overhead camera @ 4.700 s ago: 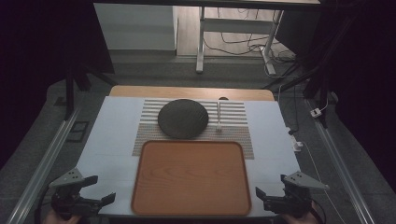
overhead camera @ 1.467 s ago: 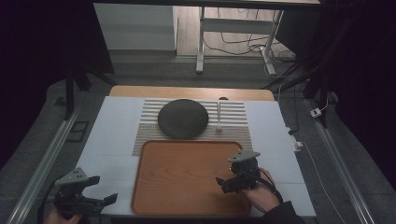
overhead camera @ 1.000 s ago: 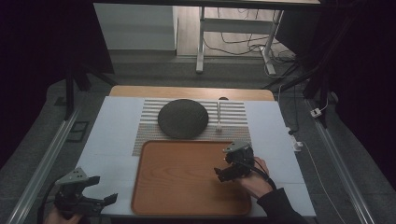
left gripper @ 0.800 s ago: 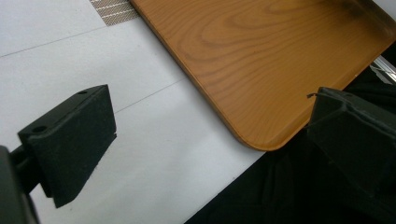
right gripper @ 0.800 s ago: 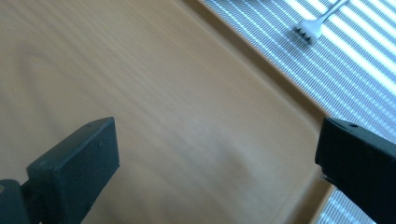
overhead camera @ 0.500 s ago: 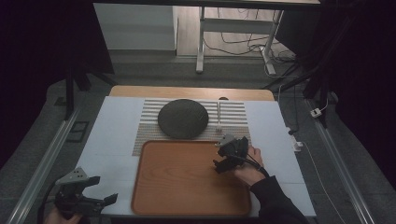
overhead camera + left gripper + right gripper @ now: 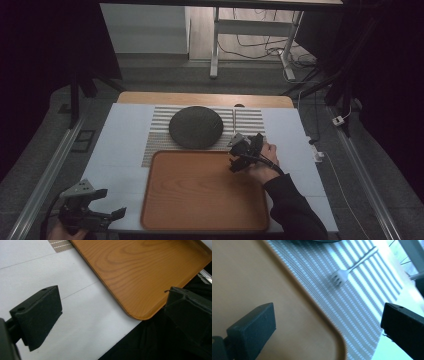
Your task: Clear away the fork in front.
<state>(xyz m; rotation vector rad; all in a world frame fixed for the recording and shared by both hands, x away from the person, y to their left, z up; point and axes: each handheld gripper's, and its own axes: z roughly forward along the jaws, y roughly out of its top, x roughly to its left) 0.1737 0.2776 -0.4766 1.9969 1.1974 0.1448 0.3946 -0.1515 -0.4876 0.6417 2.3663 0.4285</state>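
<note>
Silvery metal fork (image 7: 352, 267) — tines down on the striped mat (image 7: 362, 305); right hand-held gripper (image 7: 329, 322) spread open above.

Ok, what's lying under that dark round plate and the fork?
A striped placemat lies under both the dark plate and the fork. The part of the mat beneath the plate is covered, so anything there is hidden.

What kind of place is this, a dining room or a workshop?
Probably a lab mocked up for table-setting: a tray, plate and fork on a striped mat, with loose cables on the floor behind.
</note>
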